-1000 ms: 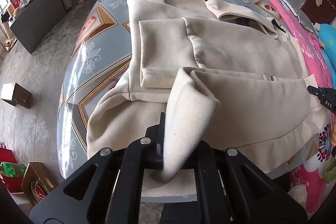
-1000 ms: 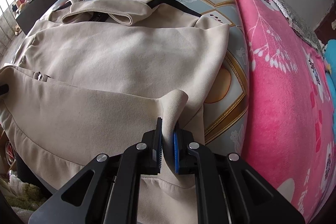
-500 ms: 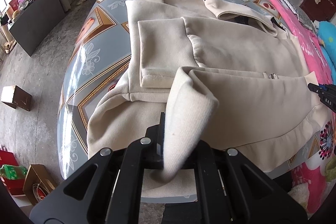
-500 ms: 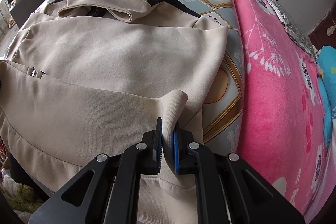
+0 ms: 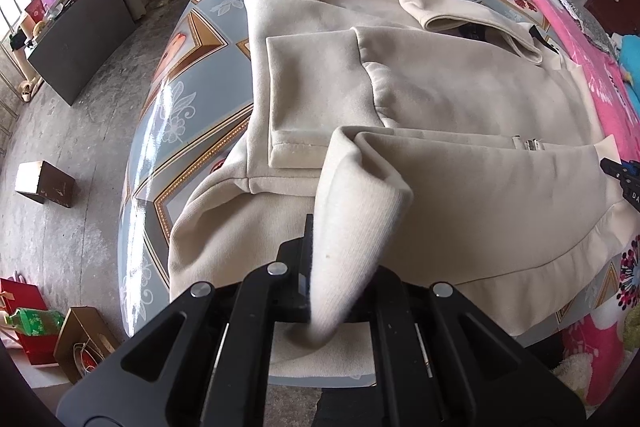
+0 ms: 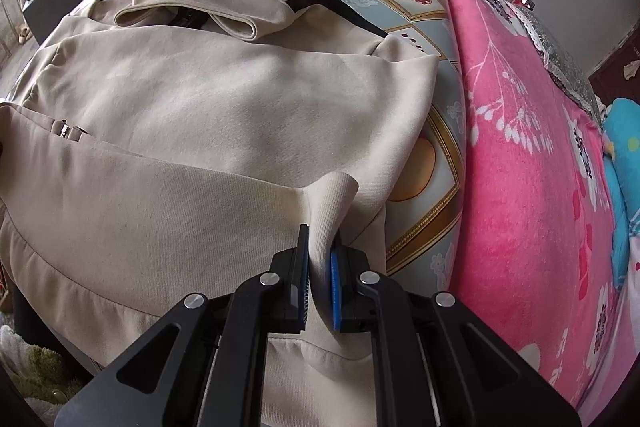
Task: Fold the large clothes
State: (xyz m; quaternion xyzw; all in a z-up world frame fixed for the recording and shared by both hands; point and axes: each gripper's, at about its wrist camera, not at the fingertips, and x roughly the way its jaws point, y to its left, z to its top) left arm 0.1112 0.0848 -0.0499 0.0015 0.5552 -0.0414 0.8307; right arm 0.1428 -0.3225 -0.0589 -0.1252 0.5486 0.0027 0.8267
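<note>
- A large beige jacket (image 5: 460, 99) lies spread out on the worktop (image 5: 188, 99), which carries a glossy cloth with grey-blue squares and fruit pictures in gold frames.
- The left gripper (image 5: 320, 291) has its jaws pressed together on the ribbed hem of the jacket; a thick fold of the fabric rises out of the jaws and hides the right finger.
- The right gripper (image 6: 319, 279) has its jaws pinching the hem at the other bottom corner; the blue pad (image 6: 334, 291) touches the cloth, and a small peak of fabric stands up between the two fingers.
- The lower part of the jacket is lifted and lies folded over the body, so that the hem edge runs across the middle of the garment.
- One sleeve (image 5: 316, 95) lies folded flat across the chest, with its cuff pointing toward the left gripper.
- The collar (image 6: 192, 11) is at the far end of the jacket, and a black hanger (image 6: 336, 7) shows just behind it.
- A metal zipper pull (image 6: 66, 131) sits on the front edge of the jacket.
- A pink blanket with white flowers (image 6: 528, 155) lies just beside the worktop on the right.
- On the floor to the left there is a small brown box (image 5: 46, 183), well apart from the worktop.
</note>
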